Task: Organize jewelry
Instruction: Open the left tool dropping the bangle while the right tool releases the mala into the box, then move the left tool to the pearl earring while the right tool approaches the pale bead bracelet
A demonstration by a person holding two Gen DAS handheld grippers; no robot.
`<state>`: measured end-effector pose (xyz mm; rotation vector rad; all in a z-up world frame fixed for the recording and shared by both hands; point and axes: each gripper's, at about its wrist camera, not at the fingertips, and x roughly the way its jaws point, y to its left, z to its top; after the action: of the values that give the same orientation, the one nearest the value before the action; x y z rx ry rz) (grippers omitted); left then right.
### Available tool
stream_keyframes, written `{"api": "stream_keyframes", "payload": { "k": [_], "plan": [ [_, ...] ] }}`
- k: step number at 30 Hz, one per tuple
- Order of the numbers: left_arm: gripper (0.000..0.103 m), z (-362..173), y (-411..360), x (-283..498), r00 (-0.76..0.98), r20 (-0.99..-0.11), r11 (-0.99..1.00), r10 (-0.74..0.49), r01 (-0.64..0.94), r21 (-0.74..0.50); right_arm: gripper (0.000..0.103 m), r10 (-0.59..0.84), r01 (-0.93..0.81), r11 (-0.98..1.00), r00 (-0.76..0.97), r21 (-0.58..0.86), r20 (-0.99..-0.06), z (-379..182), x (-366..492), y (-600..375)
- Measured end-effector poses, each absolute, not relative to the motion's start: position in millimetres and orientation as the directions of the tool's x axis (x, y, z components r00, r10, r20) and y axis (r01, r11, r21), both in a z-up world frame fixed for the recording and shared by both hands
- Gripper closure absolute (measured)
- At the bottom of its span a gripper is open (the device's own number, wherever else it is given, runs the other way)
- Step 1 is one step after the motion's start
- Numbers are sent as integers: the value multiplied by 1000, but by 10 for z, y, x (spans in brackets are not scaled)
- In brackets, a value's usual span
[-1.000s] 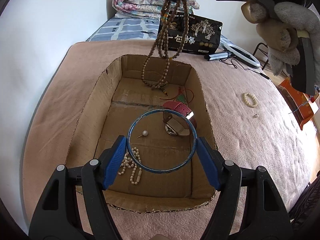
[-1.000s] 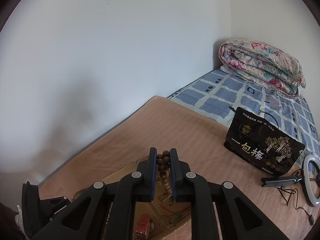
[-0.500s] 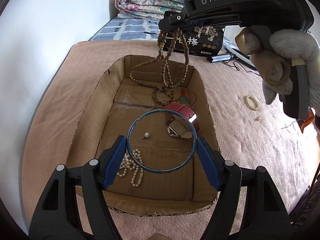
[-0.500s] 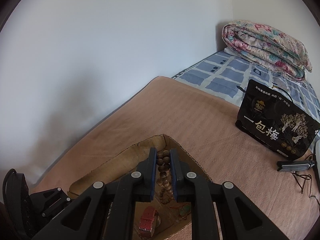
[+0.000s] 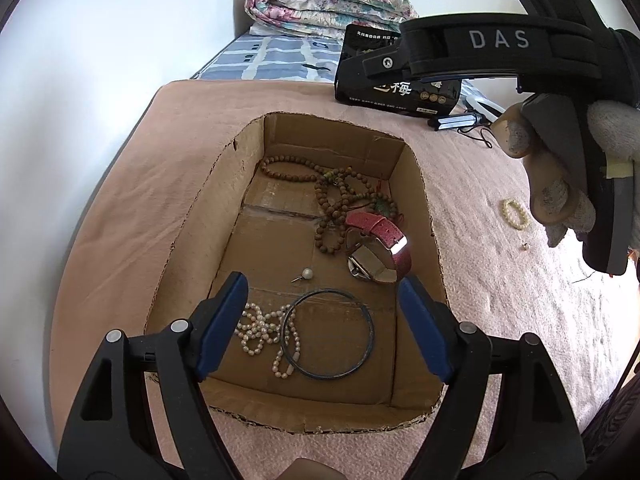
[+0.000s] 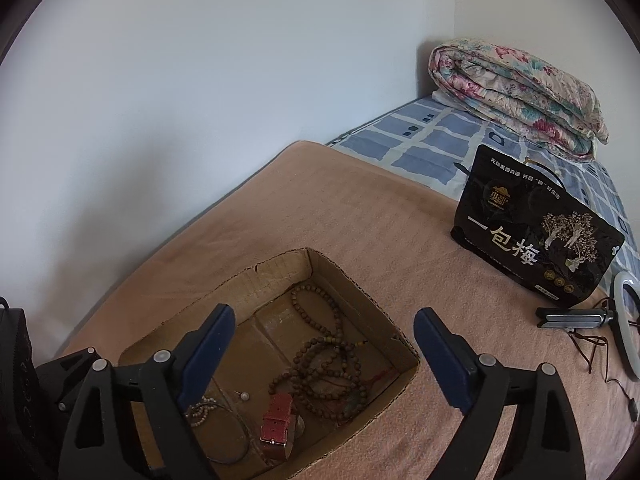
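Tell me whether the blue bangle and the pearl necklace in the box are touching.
Touching. The left wrist view shows the blue bangle lying across strands of the pearl necklace, its left rim overlapping the beads on the floor of the cardboard box.

Blk grippers point(image 5: 322, 322), blue pads, "DAS"

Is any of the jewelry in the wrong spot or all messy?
Yes. A small pearl bracelet lies out on the pink blanket, not in the cardboard box with the rest. Inside the box, the brown bead necklace lies in a tangled heap, partly over the red watch.
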<state>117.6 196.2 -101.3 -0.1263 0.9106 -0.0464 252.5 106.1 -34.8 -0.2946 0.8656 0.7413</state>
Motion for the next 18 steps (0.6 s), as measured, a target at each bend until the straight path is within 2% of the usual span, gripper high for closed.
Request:
{"api": "stream_keyframes", "payload": {
  "k": [11, 18],
  "plan": [
    [23, -876, 1917, 1153, 641, -764, 994, -77, -12, -110, 0, 449, -641, 765, 471, 55, -759, -214, 2491, 798],
    [23, -744, 1802, 1135, 678, -730, 994, -88, 13, -108, 0, 431, -599, 799, 504, 57, -748, -90, 2451, 455]
  ]
}}
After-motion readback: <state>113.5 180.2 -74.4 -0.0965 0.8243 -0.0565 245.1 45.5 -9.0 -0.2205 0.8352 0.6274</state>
